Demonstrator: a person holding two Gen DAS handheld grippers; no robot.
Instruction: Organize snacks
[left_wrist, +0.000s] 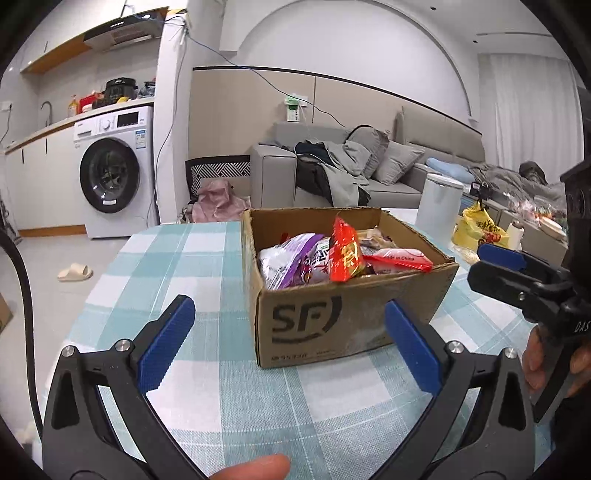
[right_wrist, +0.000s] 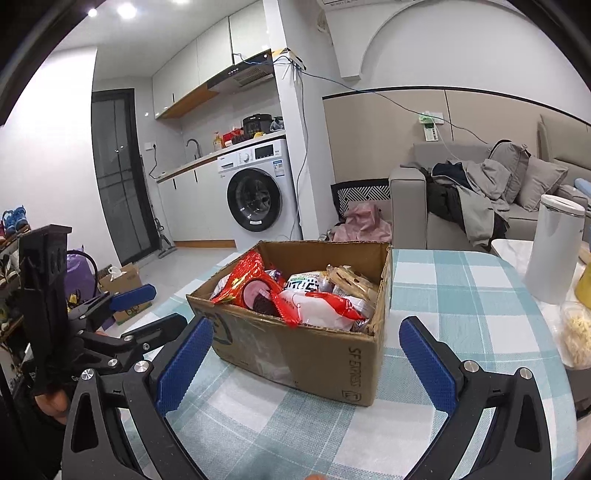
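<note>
Snacks (left_wrist: 332, 254) fill the cardboard box (left_wrist: 351, 317) straight ahead of both my grippers, on the checked tablecloth (left_wrist: 207, 266). I hold my left gripper (left_wrist: 291, 343) low over the table, its two fingers spread wide and holding nothing; the blue ribbed pads (left_wrist: 168, 343) are flat and paddle-shaped on black plastic arms with bright metal screws. The box's near face, printed with a black SF logo, stands between the fingertips and a little beyond them, not touched. My right gripper (right_wrist: 306, 362) is level too, jaws likewise wide apart and empty, pointed at the box's near corner from the other side. In the left wrist view it shows at the right edge (left_wrist: 509, 266), my hand (left_wrist: 546, 358) wrapped around its black handle; in the right wrist view the left gripper (right_wrist: 144, 314) hangs at the left, beside the box.

The box is open-topped, brown, with rough torn edges and a scuffed front. Inside lie crinkly shiny packets: a red bag (left_wrist: 345, 251) standing upright, a purple and white bag (left_wrist: 288, 262) to its left, a red and white pouch (right_wrist: 321, 306) lying flat on top. The cloth is woven, in pale teal and white squares. A smooth white cylinder container (right_wrist: 554, 251) stands well to the right of the box.
</note>
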